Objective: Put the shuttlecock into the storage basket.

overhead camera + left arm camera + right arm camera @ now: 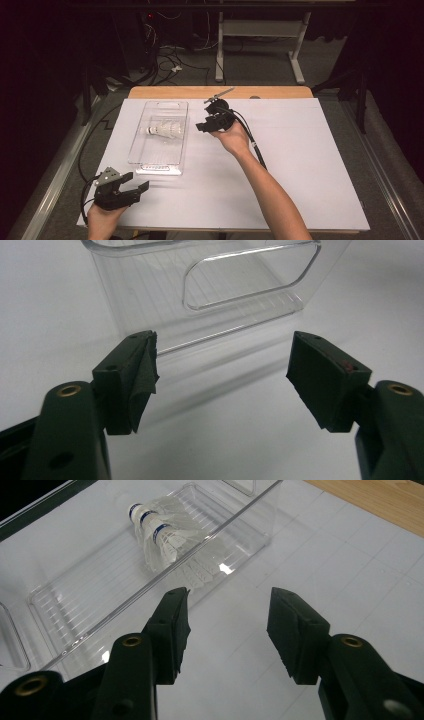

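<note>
Shuttlecocks (163, 130) lying crosswise in bin (159, 166)

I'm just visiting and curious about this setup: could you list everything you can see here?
Shuttlecocks: a nested white stack, count unclear, blue-banded corks, lying in the bin.
Bin: one, clear plastic, on the left half of the sheet.
Sheet: one, white, covering the table.
Table: one, wooden, far edge showing.
Left gripper: one, black, near the bin's close end, jaws open, empty.
Right gripper: one, black, right of the bin, jaws open, empty.
</note>
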A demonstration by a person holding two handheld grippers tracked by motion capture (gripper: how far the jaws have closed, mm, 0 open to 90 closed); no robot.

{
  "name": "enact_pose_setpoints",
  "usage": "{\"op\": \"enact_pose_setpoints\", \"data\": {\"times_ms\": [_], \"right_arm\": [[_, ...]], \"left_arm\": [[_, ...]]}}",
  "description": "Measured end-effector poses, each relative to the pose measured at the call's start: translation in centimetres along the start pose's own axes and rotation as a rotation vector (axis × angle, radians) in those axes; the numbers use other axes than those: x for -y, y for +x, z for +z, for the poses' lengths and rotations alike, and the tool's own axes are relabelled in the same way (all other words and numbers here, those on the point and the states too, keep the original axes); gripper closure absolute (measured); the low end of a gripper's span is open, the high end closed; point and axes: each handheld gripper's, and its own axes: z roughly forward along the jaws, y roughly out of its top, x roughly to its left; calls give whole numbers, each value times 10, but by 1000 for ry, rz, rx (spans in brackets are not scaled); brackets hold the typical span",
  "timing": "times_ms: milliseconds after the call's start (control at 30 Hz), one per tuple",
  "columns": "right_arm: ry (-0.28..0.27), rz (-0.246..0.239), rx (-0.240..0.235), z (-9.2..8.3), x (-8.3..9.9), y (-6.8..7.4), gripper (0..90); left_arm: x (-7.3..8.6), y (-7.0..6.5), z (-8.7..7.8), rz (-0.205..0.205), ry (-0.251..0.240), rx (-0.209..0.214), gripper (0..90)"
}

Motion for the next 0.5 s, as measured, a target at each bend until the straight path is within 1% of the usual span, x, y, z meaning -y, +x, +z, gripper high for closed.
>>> {"op": "enact_pose_setpoints", "data": {"times_ms": [300, 500], "right_arm": [[-4, 18, 9, -7, 6, -6, 515], [-10, 21, 7, -10, 11, -10, 513]], "left_arm": [[0, 0, 0, -4, -1, -1, 291], [1, 1, 0, -14, -3, -3, 290]]}}
